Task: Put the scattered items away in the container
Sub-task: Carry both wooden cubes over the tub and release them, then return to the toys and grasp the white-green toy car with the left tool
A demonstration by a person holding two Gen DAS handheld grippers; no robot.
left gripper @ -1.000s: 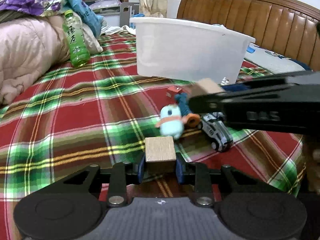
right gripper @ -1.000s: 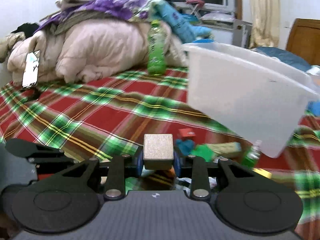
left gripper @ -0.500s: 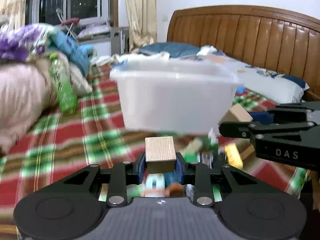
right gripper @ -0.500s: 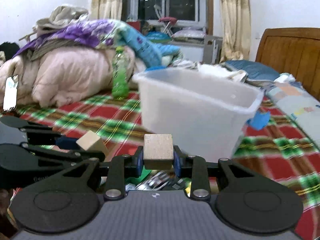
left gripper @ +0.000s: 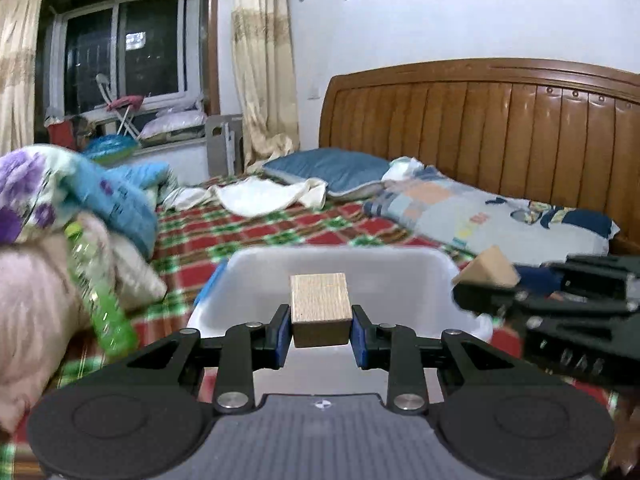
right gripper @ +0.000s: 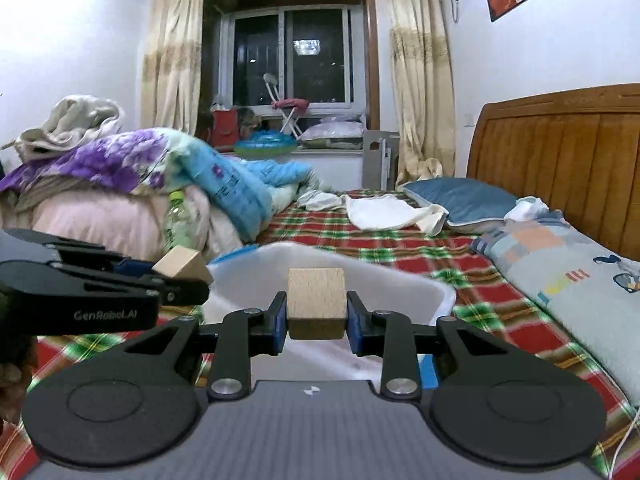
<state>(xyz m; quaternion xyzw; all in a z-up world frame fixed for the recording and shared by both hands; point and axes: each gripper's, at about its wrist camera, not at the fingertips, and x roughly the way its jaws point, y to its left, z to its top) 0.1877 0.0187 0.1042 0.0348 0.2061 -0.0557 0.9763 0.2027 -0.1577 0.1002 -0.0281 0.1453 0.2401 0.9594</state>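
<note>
Left claw [left gripper: 321,334] is clamped on a pale wooden cube [left gripper: 320,309], right claw [right gripper: 316,322] on a second wooden cube [right gripper: 316,303]; both hang over the white plastic bin [left gripper: 448,264] just ahead on the plaid bed [right gripper: 400,248], likely poised for dropping.

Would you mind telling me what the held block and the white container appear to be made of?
The block looks like unfinished light wood: pale tan with faint grain lines and a matte face. The container seems to be plastic, milky white and slightly translucent, with a smooth rounded rim, though motion blur leaves the finish uncertain.
</note>
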